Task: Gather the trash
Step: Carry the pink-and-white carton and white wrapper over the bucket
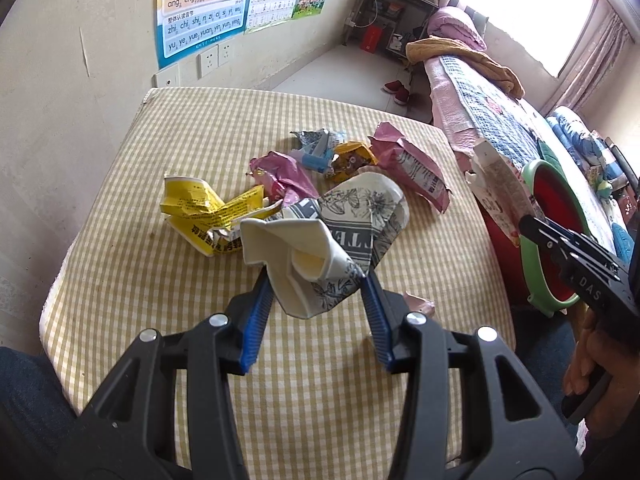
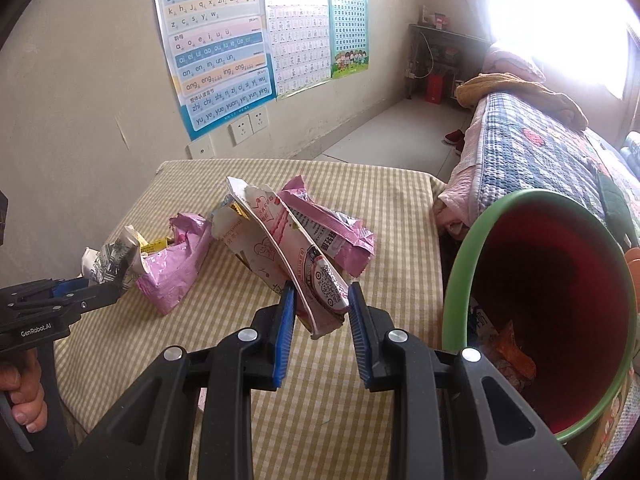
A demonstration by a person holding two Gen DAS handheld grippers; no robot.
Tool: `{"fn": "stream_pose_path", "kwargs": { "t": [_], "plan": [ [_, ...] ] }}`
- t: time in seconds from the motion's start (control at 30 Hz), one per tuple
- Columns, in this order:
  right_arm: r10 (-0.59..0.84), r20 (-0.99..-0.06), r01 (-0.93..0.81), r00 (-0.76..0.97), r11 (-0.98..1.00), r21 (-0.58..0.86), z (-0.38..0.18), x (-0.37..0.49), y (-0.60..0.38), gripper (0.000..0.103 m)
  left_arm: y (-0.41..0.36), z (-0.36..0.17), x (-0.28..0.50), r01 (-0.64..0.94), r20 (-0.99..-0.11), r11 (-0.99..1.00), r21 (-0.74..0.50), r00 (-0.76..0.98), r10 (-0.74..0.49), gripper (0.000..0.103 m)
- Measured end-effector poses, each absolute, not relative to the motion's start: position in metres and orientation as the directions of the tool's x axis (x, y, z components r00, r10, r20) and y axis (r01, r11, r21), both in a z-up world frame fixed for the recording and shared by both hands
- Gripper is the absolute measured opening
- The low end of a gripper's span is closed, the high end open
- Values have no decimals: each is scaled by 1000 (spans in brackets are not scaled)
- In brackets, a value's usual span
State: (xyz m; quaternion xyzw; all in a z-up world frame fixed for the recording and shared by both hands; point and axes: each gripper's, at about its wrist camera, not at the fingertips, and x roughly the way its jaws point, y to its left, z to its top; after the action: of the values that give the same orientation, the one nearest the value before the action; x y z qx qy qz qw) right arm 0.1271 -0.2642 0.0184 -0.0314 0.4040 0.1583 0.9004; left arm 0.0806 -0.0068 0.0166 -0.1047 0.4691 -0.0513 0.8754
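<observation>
A crushed paper cup, white with a black flower print, hangs above the checked table with my left gripper shut on its lower end. From the right wrist view the same cup shows at the left in the left gripper. My right gripper is shut on a flat pink-and-white wrapper with a QR code, lifted off the cloth. The red bin with a green rim stands just right of it. In the left wrist view the right gripper holds that wrapper beside the bin.
More trash lies on the yellow checked tablecloth: a yellow wrapper, two pink bags, a blue-silver wrapper and a small gold packet. A bed runs behind the bin. The wall is on the left.
</observation>
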Motion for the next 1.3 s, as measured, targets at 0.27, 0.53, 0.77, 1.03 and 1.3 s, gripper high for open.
{"fn": "stream_pose_path", "kwargs": {
  "t": [0.27,0.53,0.77,1.03,1.3],
  "plan": [
    [228,-730,-234,644,968,96,20,127,-299,26,-44,23,98,70,-806,969,-235,544,-235,43],
    [176,-722,-155,669,983,96,25,127,-341,26,-99,29,115,181,-790,950,-255,528,-312,43],
    [109,-718,-69,688,994,86,29,124,-386,26,-151,35,128,279,-774,919,-278,501,-386,43],
    [50,-722,19,690,996,87,25,122,-430,26,-201,44,142,360,-755,885,-294,480,-446,43],
    [21,-730,75,683,992,99,16,119,-455,26,-236,39,151,404,-761,864,-302,443,-474,43]
  ]
}}
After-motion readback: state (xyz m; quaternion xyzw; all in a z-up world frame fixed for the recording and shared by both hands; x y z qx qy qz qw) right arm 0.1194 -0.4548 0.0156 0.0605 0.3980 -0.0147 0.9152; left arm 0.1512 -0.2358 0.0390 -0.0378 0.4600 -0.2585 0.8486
